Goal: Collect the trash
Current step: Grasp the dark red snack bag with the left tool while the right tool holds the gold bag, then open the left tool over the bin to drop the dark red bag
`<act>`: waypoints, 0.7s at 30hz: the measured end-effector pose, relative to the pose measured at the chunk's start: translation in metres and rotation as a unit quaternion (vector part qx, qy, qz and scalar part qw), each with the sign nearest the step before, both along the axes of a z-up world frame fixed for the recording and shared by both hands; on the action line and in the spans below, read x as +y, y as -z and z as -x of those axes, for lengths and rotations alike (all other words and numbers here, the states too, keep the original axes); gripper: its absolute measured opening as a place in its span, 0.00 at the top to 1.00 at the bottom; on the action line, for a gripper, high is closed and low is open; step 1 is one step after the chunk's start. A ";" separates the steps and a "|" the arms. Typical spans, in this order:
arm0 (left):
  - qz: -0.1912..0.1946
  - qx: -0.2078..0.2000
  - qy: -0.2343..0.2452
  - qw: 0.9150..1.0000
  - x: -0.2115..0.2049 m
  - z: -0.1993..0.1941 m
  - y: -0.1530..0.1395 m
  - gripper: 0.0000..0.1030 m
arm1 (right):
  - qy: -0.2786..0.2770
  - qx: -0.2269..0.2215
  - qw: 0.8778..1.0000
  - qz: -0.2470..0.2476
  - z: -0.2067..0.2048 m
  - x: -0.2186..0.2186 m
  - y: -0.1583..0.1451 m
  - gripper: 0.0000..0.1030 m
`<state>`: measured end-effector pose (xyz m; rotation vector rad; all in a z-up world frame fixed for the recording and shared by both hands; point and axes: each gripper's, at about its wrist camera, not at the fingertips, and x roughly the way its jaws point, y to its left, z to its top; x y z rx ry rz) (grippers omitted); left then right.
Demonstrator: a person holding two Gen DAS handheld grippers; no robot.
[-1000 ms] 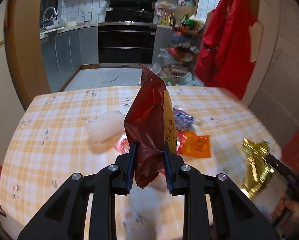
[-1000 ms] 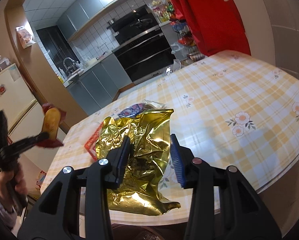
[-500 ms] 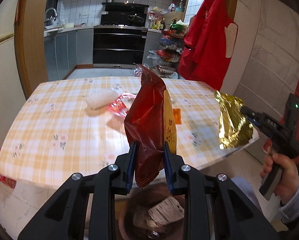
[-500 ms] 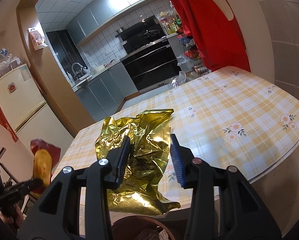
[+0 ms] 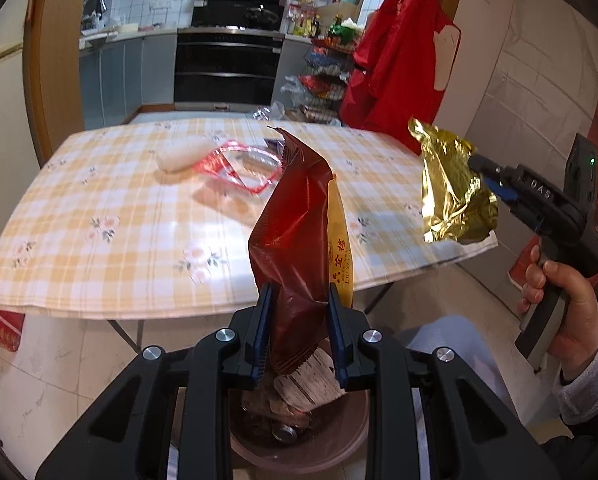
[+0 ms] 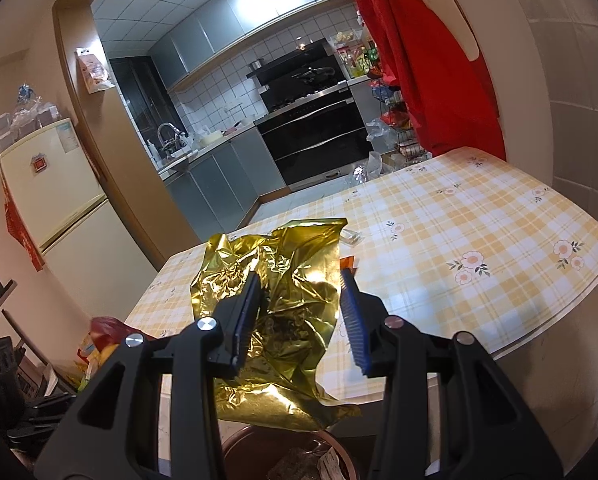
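I have my left gripper (image 5: 301, 332) clamped on a dark red snack wrapper (image 5: 299, 240), which stands upright right above the brown trash bin (image 5: 299, 436) on the floor. My right gripper (image 6: 301, 320) pinches a crumpled gold foil wrapper (image 6: 275, 288), hanging over the table's (image 6: 479, 216) near edge above the same bin. On the checked cloth lie 1 white foam sleeve (image 5: 183, 153) and 1 clear red-edged bag (image 5: 239, 166).

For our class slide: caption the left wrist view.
Left gripper holds a red wrapper over the bin.
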<state>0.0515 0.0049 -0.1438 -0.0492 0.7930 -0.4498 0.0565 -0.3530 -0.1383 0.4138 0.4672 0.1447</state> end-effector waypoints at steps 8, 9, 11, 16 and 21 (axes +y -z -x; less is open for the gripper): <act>-0.009 0.031 0.017 0.999 -0.008 0.003 0.021 0.74 | 0.003 -0.006 1.000 -0.002 0.007 -0.003 -0.004 0.59; -0.007 0.033 0.019 0.999 -0.009 0.003 0.022 0.74 | 0.002 -0.006 1.000 -0.002 0.008 -0.004 -0.004 0.59; -0.002 0.037 0.021 0.999 -0.009 0.002 0.023 0.68 | 0.002 -0.006 1.000 -0.001 0.008 -0.004 -0.004 0.59; 0.005 0.022 0.014 1.000 -0.010 0.004 0.016 0.43 | 0.000 -0.002 1.000 -0.002 0.009 -0.003 -0.004 0.59; 0.011 -0.001 -0.026 1.000 0.003 0.002 0.006 0.15 | -0.005 0.001 1.000 0.002 0.009 0.001 -0.005 0.59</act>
